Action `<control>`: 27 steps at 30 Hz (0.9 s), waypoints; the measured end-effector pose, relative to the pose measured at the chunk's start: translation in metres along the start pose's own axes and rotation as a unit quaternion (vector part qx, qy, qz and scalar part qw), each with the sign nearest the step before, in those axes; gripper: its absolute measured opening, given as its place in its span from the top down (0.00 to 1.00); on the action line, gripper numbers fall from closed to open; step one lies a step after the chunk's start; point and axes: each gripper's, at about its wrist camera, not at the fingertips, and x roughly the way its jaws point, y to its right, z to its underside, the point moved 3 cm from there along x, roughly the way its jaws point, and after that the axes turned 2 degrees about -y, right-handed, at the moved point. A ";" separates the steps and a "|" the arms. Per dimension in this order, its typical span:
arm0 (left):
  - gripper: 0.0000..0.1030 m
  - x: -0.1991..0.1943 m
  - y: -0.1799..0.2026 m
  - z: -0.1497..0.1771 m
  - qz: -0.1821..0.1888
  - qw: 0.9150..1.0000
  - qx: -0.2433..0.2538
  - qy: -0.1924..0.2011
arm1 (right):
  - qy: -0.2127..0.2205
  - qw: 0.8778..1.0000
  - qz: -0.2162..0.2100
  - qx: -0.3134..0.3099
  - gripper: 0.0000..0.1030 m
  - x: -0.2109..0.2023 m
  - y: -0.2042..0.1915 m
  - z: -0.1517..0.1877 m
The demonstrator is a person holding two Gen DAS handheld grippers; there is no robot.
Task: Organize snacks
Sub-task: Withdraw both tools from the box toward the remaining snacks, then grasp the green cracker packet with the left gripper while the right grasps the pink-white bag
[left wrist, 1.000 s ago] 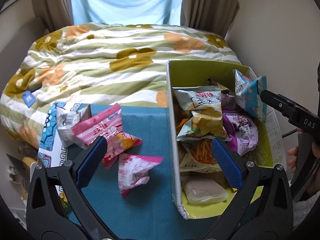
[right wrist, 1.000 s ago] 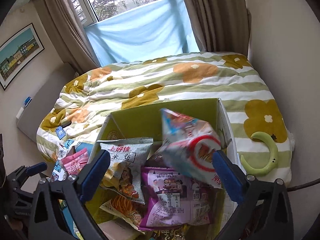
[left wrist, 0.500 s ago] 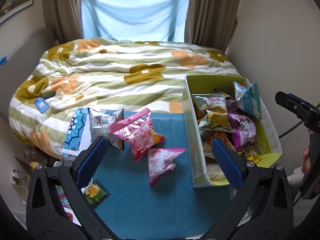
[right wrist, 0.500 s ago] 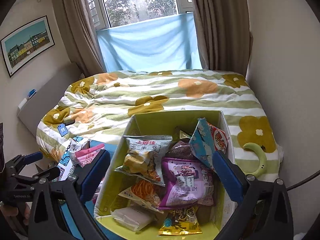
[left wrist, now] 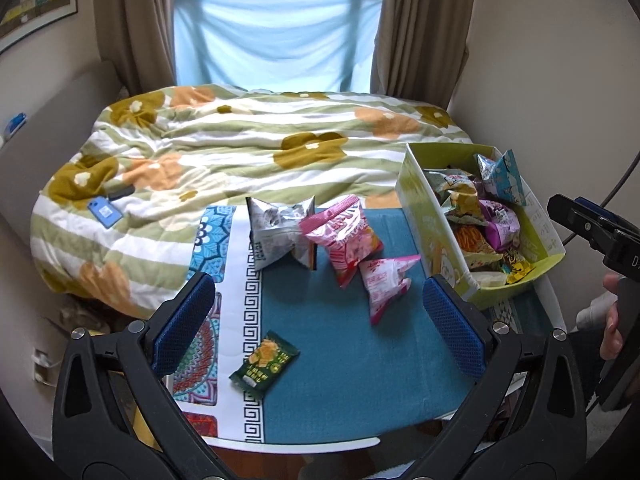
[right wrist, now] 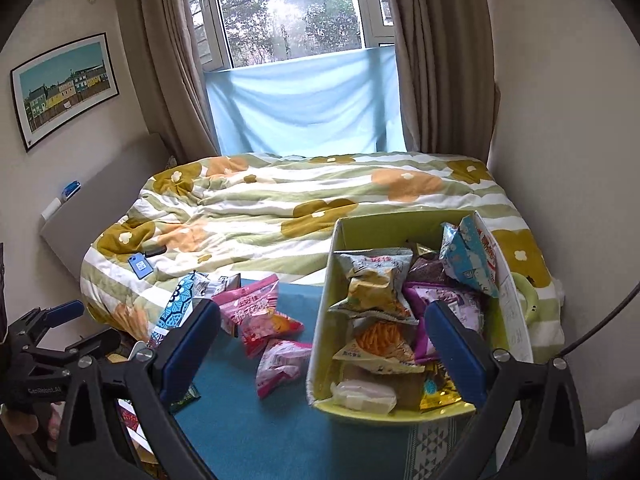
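Observation:
A yellow-green box (left wrist: 420, 216) (right wrist: 324, 308) full of snack bags stands at the right of a teal-clothed table (left wrist: 352, 360). A light blue bag (right wrist: 466, 260) leans at its far right corner. Left of the box lie a silver bag (left wrist: 276, 236), a large pink bag (left wrist: 344, 236) (right wrist: 256, 312), a small pink bag (left wrist: 386, 284) (right wrist: 280, 364) and a small dark green packet (left wrist: 264, 360). My left gripper (left wrist: 320, 328) is open and empty, held back above the table's near edge. My right gripper (right wrist: 322, 352) is open and empty, above the box's near end.
A bed with a green-striped flowered quilt (left wrist: 248, 148) lies right behind the table. A blue tag (left wrist: 105, 212) lies on the quilt. A window with a blue cloth and brown curtains is at the back. A wall runs along the right.
Both grippers have pulled back and up from the table and box. The blue bag, in the air above the box a second ago, now rests in the box's far right corner.

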 end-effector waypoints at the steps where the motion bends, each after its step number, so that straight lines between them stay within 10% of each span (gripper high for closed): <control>1: 0.00 -0.001 -0.007 0.005 0.002 1.000 0.004 -0.004 | -0.002 1.000 -0.001 0.005 0.01 -0.001 -0.007 0.005; 13: 0.00 0.062 -0.068 0.075 0.030 0.994 0.065 -0.088 | -0.031 0.998 0.003 0.062 0.01 0.027 -0.070 0.071; 27: 0.15 0.181 -0.084 0.146 0.032 0.978 0.101 -0.178 | -0.082 0.995 0.052 0.010 0.01 0.149 -0.100 0.135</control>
